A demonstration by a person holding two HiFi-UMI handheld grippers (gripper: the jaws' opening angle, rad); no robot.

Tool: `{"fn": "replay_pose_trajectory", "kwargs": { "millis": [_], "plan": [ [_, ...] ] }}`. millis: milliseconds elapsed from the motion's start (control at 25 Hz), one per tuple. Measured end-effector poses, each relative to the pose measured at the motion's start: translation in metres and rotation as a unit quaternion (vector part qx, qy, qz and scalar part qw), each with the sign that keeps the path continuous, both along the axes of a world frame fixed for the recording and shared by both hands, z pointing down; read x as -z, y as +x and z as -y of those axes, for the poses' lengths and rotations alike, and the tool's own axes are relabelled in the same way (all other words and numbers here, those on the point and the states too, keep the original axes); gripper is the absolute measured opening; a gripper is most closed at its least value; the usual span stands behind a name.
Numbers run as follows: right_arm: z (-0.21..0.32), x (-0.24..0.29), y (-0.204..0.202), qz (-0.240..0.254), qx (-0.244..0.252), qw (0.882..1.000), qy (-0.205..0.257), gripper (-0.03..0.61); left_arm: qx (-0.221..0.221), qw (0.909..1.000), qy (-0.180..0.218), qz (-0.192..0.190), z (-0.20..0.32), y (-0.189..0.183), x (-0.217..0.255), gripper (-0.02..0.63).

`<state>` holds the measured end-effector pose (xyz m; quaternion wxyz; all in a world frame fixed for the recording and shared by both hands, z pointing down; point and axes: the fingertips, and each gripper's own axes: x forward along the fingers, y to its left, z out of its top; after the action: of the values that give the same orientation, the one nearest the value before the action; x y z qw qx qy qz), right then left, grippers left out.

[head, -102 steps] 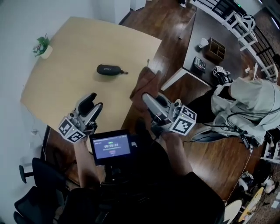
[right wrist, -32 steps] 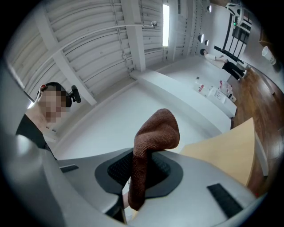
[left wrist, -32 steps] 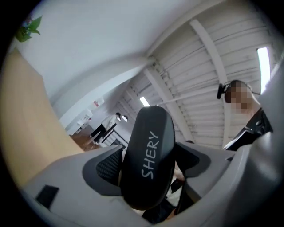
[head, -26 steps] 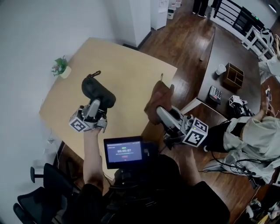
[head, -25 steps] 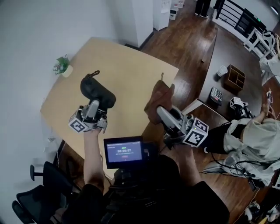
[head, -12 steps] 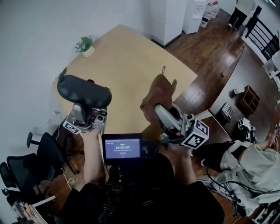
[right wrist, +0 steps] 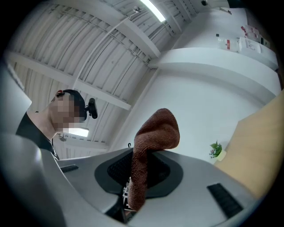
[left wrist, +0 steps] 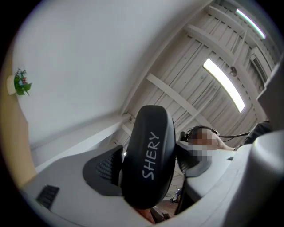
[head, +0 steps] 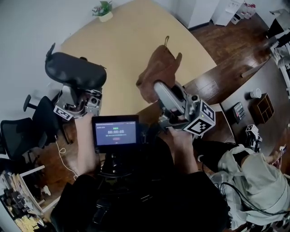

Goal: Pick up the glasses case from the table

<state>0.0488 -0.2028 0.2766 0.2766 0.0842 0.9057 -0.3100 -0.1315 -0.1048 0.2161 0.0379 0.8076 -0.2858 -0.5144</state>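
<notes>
The black glasses case (head: 74, 70) is lifted well off the table (head: 122, 41), held crosswise in my left gripper (head: 79, 93), which is shut on it. In the left gripper view the case (left wrist: 148, 162) with white lettering fills the space between the jaws, pointing up toward the ceiling. My right gripper (head: 163, 93) is shut on a brown cloth (head: 158, 74), which stands up above it near the table's right edge. The cloth (right wrist: 148, 153) droops between the jaws in the right gripper view.
A small potted plant (head: 103, 10) sits at the table's far edge. A black office chair (head: 18, 131) stands at the left. A dark desk (head: 258, 97) with a cup, calculator and wooden box lies right. A screen (head: 115, 132) is mounted before the person's chest.
The left gripper took hold of the glasses case on the table and raised it high, tilting upward. The right gripper kept the brown cloth. The head view swung toward the table's near corner.
</notes>
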Motion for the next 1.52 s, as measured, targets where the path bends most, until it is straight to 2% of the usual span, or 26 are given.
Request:
{"fn": "replay_pose_trajectory", "kwargs": {
  "millis": [520,800,1520],
  "plan": [
    [-0.007,-0.008,-0.008,-0.001,0.016,1.000,0.001,0.061,0.003,0.9999,0.011,-0.011,-0.009,0.003,-0.013,0.393],
    [-0.071,0.014,-0.067,-0.013,0.005,1.000,0.013,0.061,-0.014,0.9985,0.043,-0.031,-0.073,-0.058,0.000,0.393],
    [-0.127,0.038,-0.138,-0.029,-0.004,0.998,0.060,0.060,-0.030,0.9956,0.077,-0.044,-0.117,-0.123,0.002,0.393]
  ]
}}
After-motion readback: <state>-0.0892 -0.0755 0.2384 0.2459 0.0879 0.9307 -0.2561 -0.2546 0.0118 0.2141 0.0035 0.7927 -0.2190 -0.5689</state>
